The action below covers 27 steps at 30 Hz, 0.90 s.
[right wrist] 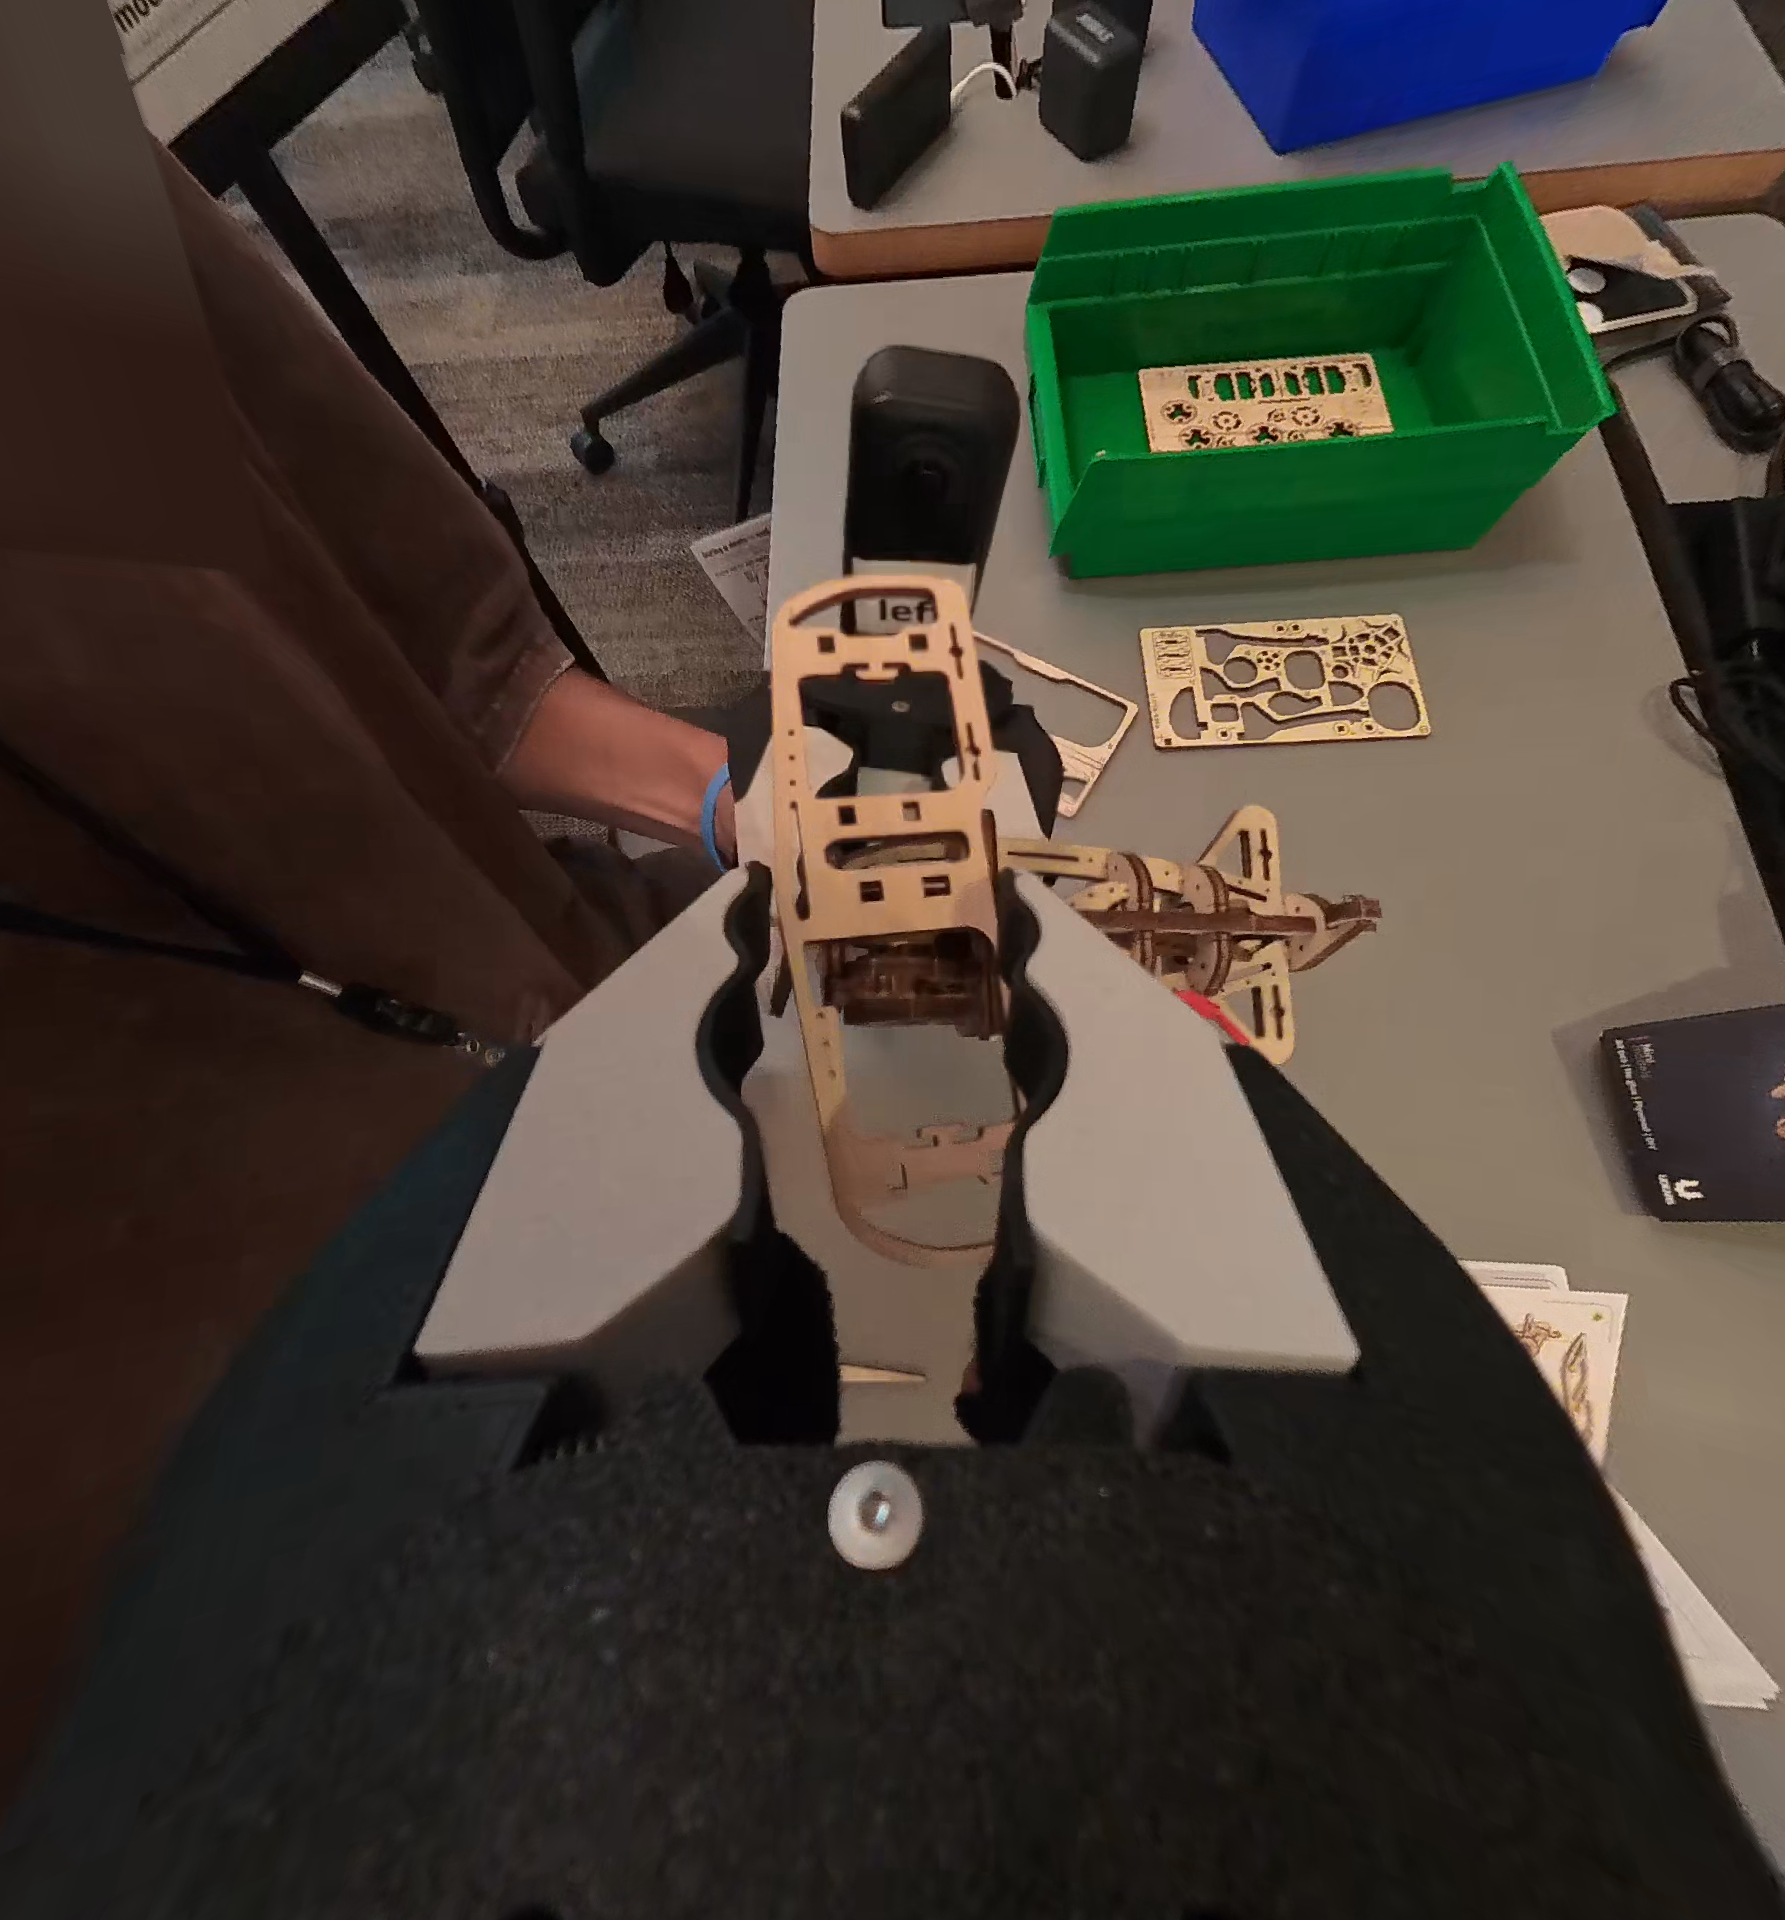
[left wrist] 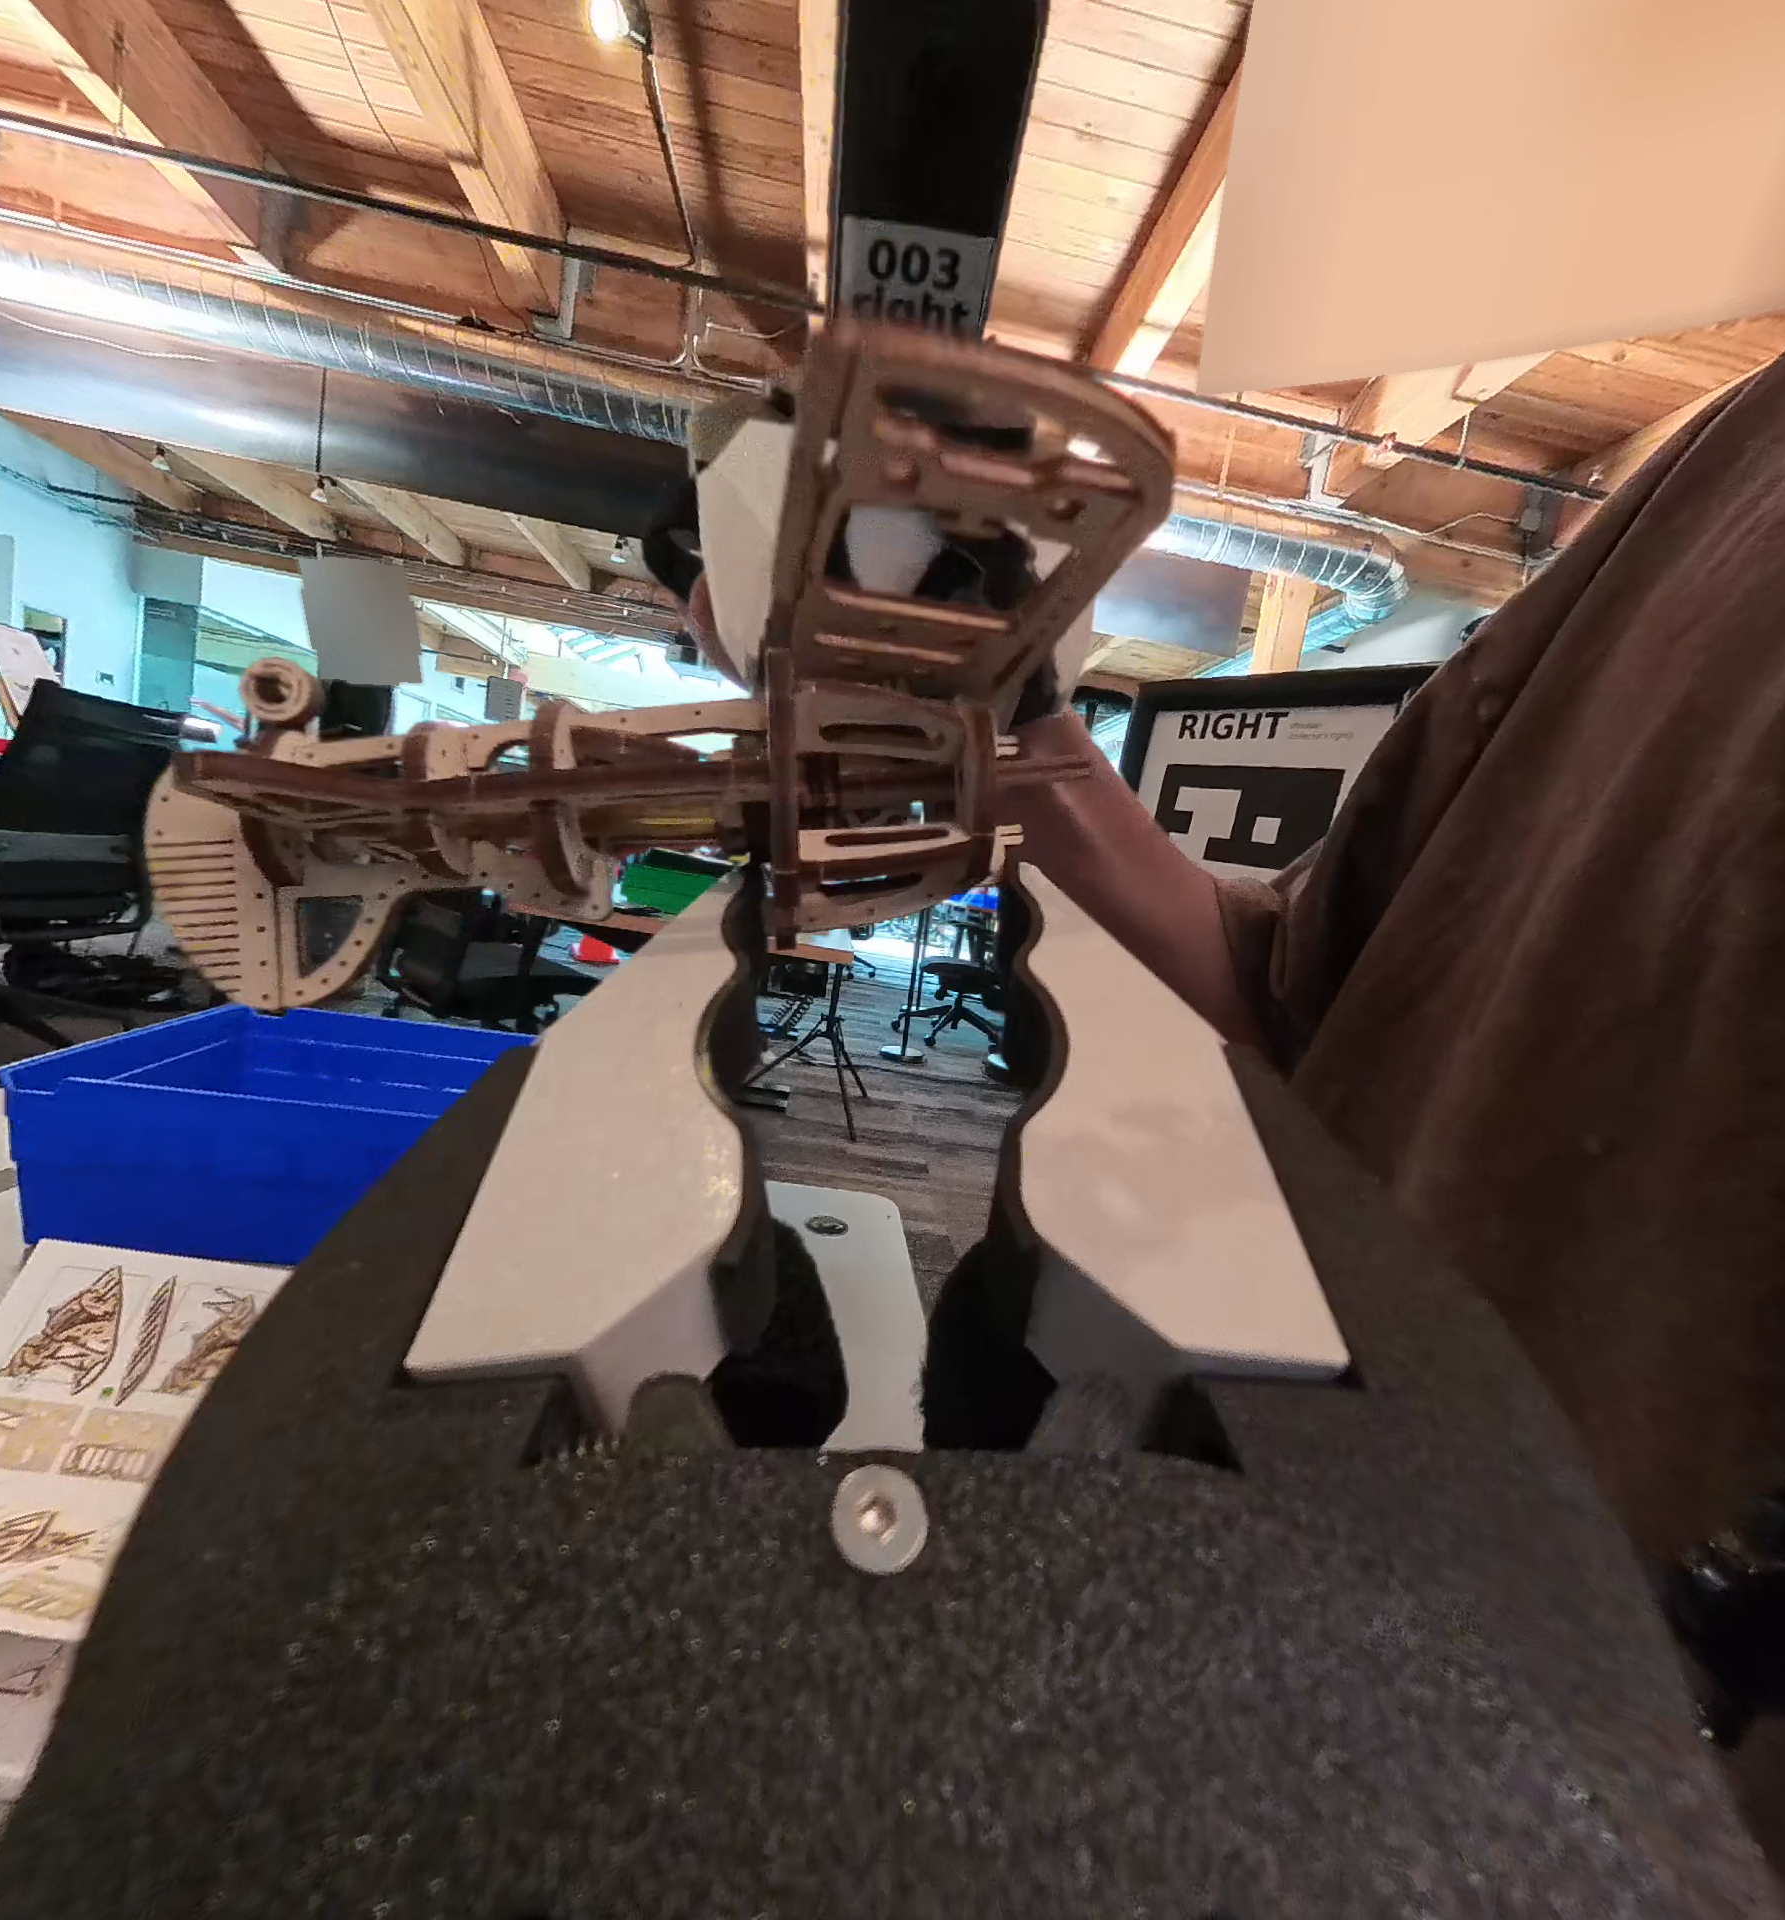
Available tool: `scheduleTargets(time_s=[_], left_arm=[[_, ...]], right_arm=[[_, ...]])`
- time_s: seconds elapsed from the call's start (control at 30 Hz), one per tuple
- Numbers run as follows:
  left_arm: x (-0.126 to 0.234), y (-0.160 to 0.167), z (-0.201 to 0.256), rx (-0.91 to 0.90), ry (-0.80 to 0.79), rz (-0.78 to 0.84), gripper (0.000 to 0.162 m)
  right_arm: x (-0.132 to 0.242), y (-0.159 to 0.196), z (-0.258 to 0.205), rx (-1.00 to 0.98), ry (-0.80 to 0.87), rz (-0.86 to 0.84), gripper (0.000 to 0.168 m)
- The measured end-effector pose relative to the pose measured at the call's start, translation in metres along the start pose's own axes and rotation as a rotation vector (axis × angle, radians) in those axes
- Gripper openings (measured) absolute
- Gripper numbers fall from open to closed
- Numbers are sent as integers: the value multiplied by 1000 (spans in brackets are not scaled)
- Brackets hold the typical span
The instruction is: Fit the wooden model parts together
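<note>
Wooden model (left wrist: 576, 831) held aloft between both my tongs, clear of the tabletop (right wrist: 1490, 935). My left tongs (left wrist: 872, 914) pinch its lower frame. My right tongs (right wrist: 883, 935) pinch the upright cabin frame (right wrist: 883, 790). Green bin (right wrist: 1314, 509) sits near the tabletop's far edge; cut-out sheet (right wrist: 1283, 681) lies mid-table.

An open-plan office workspace is indicated by exposed timber ceiling (left wrist: 368, 135), ducting (left wrist: 244, 343), office chairs (left wrist: 57, 810) and grey tables (right wrist: 1490, 831).

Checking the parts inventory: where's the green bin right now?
In the right wrist view the green bin sits on the grey table at upper right, beyond the punched wooden sheet and right of the black camera; another wooden sheet lies inside.
</note>
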<state>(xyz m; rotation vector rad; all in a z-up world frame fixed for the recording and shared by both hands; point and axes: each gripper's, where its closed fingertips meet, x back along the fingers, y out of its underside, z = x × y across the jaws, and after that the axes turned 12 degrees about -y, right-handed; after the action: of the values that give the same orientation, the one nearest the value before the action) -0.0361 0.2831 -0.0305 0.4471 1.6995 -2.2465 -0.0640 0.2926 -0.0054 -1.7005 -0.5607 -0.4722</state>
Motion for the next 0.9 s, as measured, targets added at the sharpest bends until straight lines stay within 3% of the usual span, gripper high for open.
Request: scheduleTargets(time_s=[0.5,0.9], left_arm=[[2,-5,-3,0,-14,29,41],[0,1,-6,20,-20,3,41]], right_arm=[[-1,-3,4,-47,-23,31,40],[1,6,8,-31,-2,-70,42]])
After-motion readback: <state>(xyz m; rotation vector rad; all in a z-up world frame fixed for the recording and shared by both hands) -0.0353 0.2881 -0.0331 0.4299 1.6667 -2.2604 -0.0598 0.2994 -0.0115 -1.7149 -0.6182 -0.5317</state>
